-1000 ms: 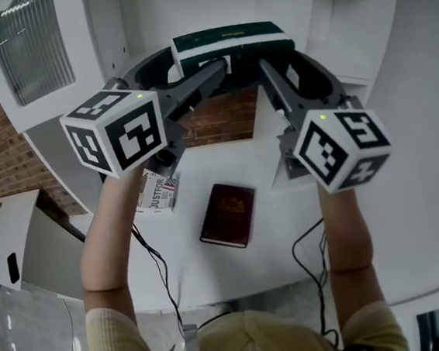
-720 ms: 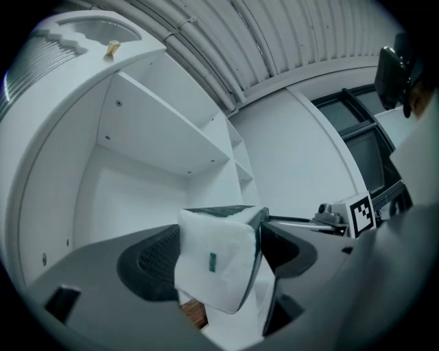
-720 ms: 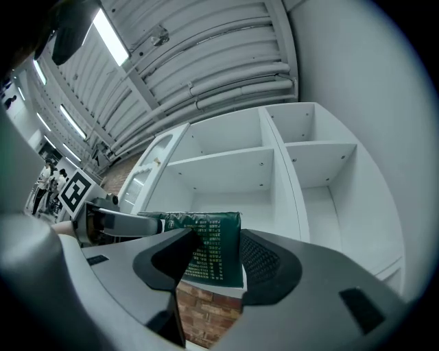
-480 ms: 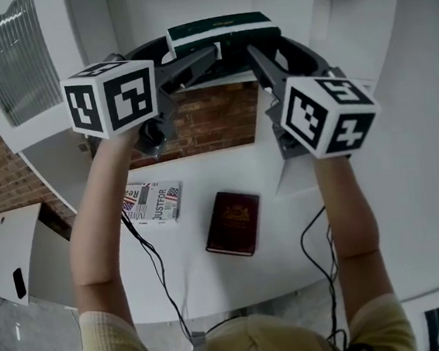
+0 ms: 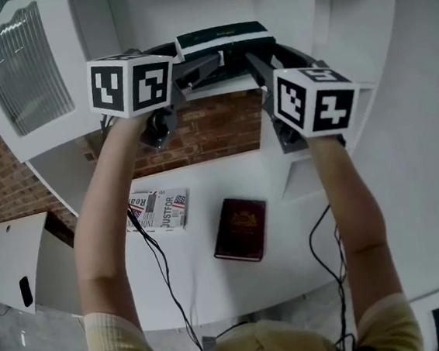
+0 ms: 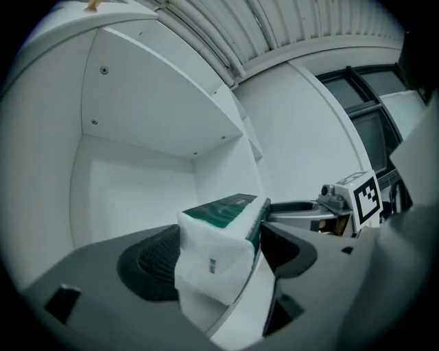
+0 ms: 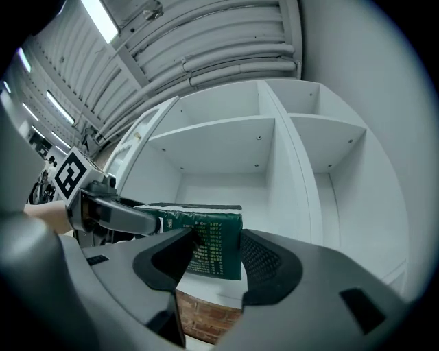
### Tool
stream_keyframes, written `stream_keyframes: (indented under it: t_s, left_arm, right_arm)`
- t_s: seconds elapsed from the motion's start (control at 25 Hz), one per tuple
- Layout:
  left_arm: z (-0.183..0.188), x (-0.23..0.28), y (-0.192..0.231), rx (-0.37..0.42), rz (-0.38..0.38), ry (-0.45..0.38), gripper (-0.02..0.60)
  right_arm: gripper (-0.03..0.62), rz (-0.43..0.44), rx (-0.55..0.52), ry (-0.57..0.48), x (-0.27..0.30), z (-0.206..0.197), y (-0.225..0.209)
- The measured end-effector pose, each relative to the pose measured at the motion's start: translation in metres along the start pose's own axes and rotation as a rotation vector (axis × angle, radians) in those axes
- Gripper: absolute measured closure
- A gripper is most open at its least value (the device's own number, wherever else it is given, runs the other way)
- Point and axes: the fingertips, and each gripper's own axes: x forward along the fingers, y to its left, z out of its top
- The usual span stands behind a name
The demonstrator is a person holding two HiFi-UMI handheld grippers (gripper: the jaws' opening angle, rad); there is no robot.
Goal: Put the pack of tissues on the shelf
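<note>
The pack of tissues [image 5: 223, 38] is dark green with white ends and is held up at the front of the white shelf [image 5: 186, 7]. My left gripper [image 5: 217, 60] is shut on its left end, and my right gripper [image 5: 251, 55] is shut on its right end. In the left gripper view the pack's white end [image 6: 218, 241] fills the gap of the left gripper [image 6: 219, 267]. In the right gripper view the pack's printed green end [image 7: 209, 241] sits in the right gripper [image 7: 214, 259], in front of an empty shelf compartment [image 7: 226, 182]. I cannot tell whether the pack rests on the shelf board.
On the white table [image 5: 289, 241] below lie a dark red book [image 5: 241, 229] and a printed booklet [image 5: 159, 210]. Brick wall [image 5: 203, 130] shows under the shelf. Cables [image 5: 163, 270] hang from both grippers. A second shelf compartment [image 7: 336, 171] opens to the right.
Both grippers have carried the pack further up and in toward the shelf. Both still grip it, and the book and booklet lie where they were.
</note>
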Motion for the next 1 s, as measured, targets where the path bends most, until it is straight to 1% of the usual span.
stream_keyframes:
  t_s: [0.2, 0.36, 0.44, 0.52, 0.6, 0.72, 0.92, 1.0]
  left_arm:
    - [-0.009, 0.009, 0.009, 0.025, 0.012, 0.051, 0.213]
    - [-0.013, 0.015, 0.016, 0.039, 0.019, 0.064, 0.213]
    - [-0.014, 0.017, 0.018, 0.054, 0.032, 0.069, 0.213]
    - [-0.015, 0.018, 0.020, 0.076, 0.049, 0.068, 0.213]
    - [-0.016, 0.019, 0.022, 0.115, 0.069, 0.065, 0.213]
    - [-0.014, 0.019, 0.026, 0.151, 0.104, 0.062, 0.213]
    - [-0.012, 0.017, 0.033, 0.127, 0.165, 0.081, 0.213]
    - [-0.013, 0.014, 0.039, 0.128, 0.207, 0.082, 0.213]
  right_arm:
    - [0.387, -0.037, -0.035, 0.054, 0.010, -0.008, -0.006]
    - [0.388, -0.049, -0.058, 0.089, 0.017, -0.015, -0.010]
    - [0.387, -0.070, -0.094, 0.101, 0.019, -0.018, -0.013]
    - [0.388, -0.098, -0.129, 0.089, 0.020, -0.018, -0.015]
    - [0.388, -0.110, -0.140, 0.051, 0.017, -0.012, -0.014]
    - [0.388, -0.079, -0.138, -0.007, 0.007, -0.002, -0.008]
    - [0.388, -0.032, -0.157, -0.022, -0.010, 0.001, -0.007]
    - [0.388, -0.018, -0.152, -0.011, -0.011, -0.004, -0.006]
